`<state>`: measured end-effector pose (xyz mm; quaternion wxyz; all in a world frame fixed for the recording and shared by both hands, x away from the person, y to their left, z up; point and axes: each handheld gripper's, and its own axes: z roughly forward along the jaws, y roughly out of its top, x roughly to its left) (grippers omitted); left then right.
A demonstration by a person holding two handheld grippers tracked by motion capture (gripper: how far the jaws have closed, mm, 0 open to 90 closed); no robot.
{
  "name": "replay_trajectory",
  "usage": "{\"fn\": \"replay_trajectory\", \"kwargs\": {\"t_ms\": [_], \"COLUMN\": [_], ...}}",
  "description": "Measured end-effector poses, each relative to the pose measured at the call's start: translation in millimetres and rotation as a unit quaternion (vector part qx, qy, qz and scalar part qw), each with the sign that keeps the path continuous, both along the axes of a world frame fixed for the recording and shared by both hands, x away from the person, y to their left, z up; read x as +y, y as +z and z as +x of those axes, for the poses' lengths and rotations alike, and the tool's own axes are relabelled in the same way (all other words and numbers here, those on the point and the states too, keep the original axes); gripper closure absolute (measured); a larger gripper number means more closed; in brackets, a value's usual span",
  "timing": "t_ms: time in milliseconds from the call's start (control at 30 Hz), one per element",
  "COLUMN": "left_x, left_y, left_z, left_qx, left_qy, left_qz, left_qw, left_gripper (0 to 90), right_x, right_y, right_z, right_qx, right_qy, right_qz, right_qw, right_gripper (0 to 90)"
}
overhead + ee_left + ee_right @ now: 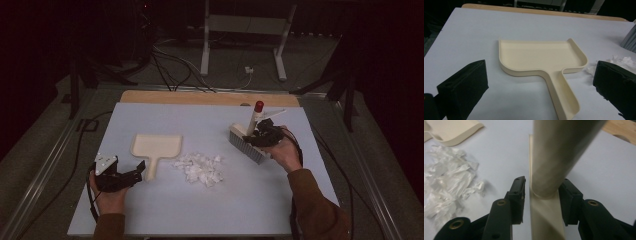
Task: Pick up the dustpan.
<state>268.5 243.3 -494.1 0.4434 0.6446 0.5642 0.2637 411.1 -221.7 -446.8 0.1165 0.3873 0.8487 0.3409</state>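
A hand brush (pixel 247 142) with grey bristles and a cream handle tipped in red stands on its bristles at the right of the table. My right gripper (pixel 260 135) straddles its handle. In the right gripper view the handle (pixel 559 157) stands between the jaws of the right gripper (pixel 544 182), with a thin gap at the left pad, so the gripper is open. A cream dustpan (pixel 156 146) lies left of centre, handle toward me. My left gripper (pixel 139 172) rests just left of that handle, jaws wide open. The dustpan (pixel 541 55) lies ahead of the left gripper (pixel 540 68). White paper scraps (pixel 200 167) lie between dustpan and brush.
The pale blue table top (pixel 150 215) has a wooden strip (pixel 200 97) along its far edge. Cables and a white metal stand (pixel 245 30) sit on the floor behind. The scraps (pixel 449 182) lie left of the right gripper's jaws, and a dustpan corner (pixel 451 130) shows beyond them.
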Motion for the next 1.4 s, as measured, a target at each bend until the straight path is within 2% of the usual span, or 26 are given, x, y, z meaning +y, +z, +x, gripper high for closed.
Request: {"fn": "replay_trajectory", "kwargs": {"t_ms": [167,333,433,567,667,800,900,967,1033,1133,1267,1400], "left_x": [-2.6,-6.1,-9.7,-20.0,-31.1,-44.8,-51.8,-55.7,-60.1,-62.9,-65.6,-68.0], "left_y": [-0.5,-1.2,-1.3,-3.1,-8.0,-13.8,-16.7,-20.5,-24.5,-27.5,-28.2,-27.4], "left_z": [0.2,1.0,2.0,5.6,12.4,21.1,27.1,31.0,34.3,37.9,39.2,39.9], "left_qx": [0.003,0.012,0.024,0.047,0.074,0.095,0.106,0.118,0.127,0.13,0.136,0.142], "left_qy": [0.0,0.0,-0.002,-0.009,-0.021,-0.025,-0.028,-0.024,-0.011,0.0,0.015,0.028], "left_qz": [0.005,0.008,0.009,0.03,0.047,0.065,0.059,0.053,0.058,0.05,0.067,0.079], "left_qw": [1.0,0.9999,0.9997,0.9984,0.9959,0.993,0.9922,0.9914,0.9901,0.9902,0.9883,0.9863], "left_gripper": [0.5,0.5,1.2,1.2,2.5,12.1,22.3,31.6,37.9,47.0,55.9,60.9], "right_x": [1.0,3.3,3.6,4.2,4.5,5.8,6.6,6.9,7.1,7.0,6.2,6.2], "right_y": [-1.6,-3.5,-3.8,-2.9,-2.5,-2.3,-2.3,-2.4,-2.4,-2.2,-2.2,-1.9], "right_z": [2.2,3.0,2.7,1.1,0.6,-0.6,-1.0,-1.0,-1.1,-1.3,-1.3,-1.6], "right_qx": [0.008,0.013,0.013,0.005,0.006,0.003,0.001,0.0,-0.001,-0.002,-0.002,-0.001], "right_qy": [-0.001,-0.002,-0.006,-0.001,0.001,0.003,0.004,0.003,0.002,0.003,0.005,0.006], "right_qz": [0.007,0.001,-0.001,-0.01,-0.011,-0.014,-0.016,-0.017,-0.017,-0.018,-0.019,-0.019], "right_qw": [0.9999,0.9999,0.9999,0.9999,0.9999,0.9999,0.9999,0.9999,0.9998,0.9998,0.9998,0.9998], "right_gripper": [60.7,64.4,67.0,67.2,67.2,67.2,67.2,67.1,67.1,67.1,67.1,67.1]}}
